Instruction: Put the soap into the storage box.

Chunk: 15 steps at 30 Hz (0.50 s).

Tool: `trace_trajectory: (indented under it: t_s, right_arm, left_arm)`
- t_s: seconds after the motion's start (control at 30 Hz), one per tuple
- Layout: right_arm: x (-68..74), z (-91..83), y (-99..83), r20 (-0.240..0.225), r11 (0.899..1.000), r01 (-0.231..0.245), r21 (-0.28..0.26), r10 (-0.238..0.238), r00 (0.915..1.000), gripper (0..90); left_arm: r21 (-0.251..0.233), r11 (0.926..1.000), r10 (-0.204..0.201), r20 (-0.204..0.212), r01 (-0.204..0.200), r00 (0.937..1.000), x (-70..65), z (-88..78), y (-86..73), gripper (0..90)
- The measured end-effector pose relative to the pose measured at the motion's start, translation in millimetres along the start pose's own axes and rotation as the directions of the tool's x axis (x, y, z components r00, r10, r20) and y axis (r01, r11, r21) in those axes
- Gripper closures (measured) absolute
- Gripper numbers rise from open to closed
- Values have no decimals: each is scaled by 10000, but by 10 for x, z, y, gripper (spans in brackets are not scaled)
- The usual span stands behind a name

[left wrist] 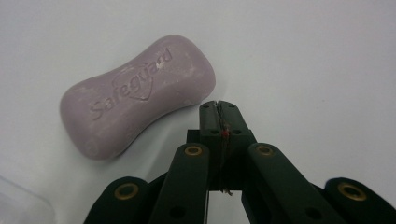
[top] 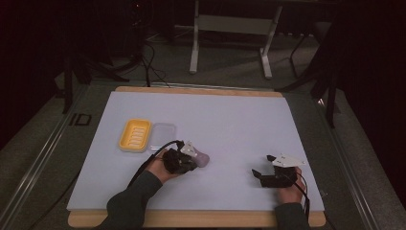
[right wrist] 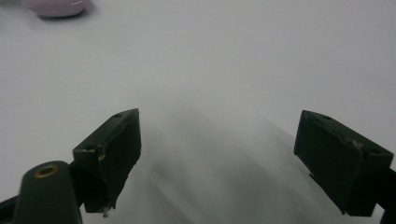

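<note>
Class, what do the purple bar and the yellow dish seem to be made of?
Purple bar: solid soap, matte and chalky with pale scuffs; "Safeguard" is pressed into its face. Yellow dish: probably moulded plastic, smooth, with raised ribs inside; the high view is too distant to be sure.

Looks like a lab or recording room rather than a home: dim and dark-walled, with a grey carpeted floor [top: 230,62] across the top of the frame. Holds a wooden table [top: 196,219] topped by a plain pale sheet [top: 230,129] at the centre, with white metal stand legs [top: 194,48] at upper middle and black cables [top: 151,60] trailing over the floor at upper left. Shows dark tripod-like legs [top: 330,96] at upper right and a metal rail [top: 40,158] along the left edge.
</note>
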State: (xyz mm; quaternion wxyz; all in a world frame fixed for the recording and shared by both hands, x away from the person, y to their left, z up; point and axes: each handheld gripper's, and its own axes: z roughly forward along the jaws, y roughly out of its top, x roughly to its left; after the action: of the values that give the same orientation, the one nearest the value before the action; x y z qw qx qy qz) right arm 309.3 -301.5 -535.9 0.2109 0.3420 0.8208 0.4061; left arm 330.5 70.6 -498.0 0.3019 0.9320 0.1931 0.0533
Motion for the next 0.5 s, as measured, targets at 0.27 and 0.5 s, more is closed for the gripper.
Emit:
trace_trajectory:
  t_s: [0.27, 0.5]
  right_arm:
    - [0, 3, 1, 8, 10000, 29, 33, -29, 10000, 145]
    - [2, 7, 2, 0, 10000, 56, 46, -56, 10000, 145]
  left_arm:
    - [217, 9994, 262, 132, -265, 9996, -30, 117, 42, 900]
    - [469, 9979, 435, 189, -443, 9989, -48, 188, 71, 900]
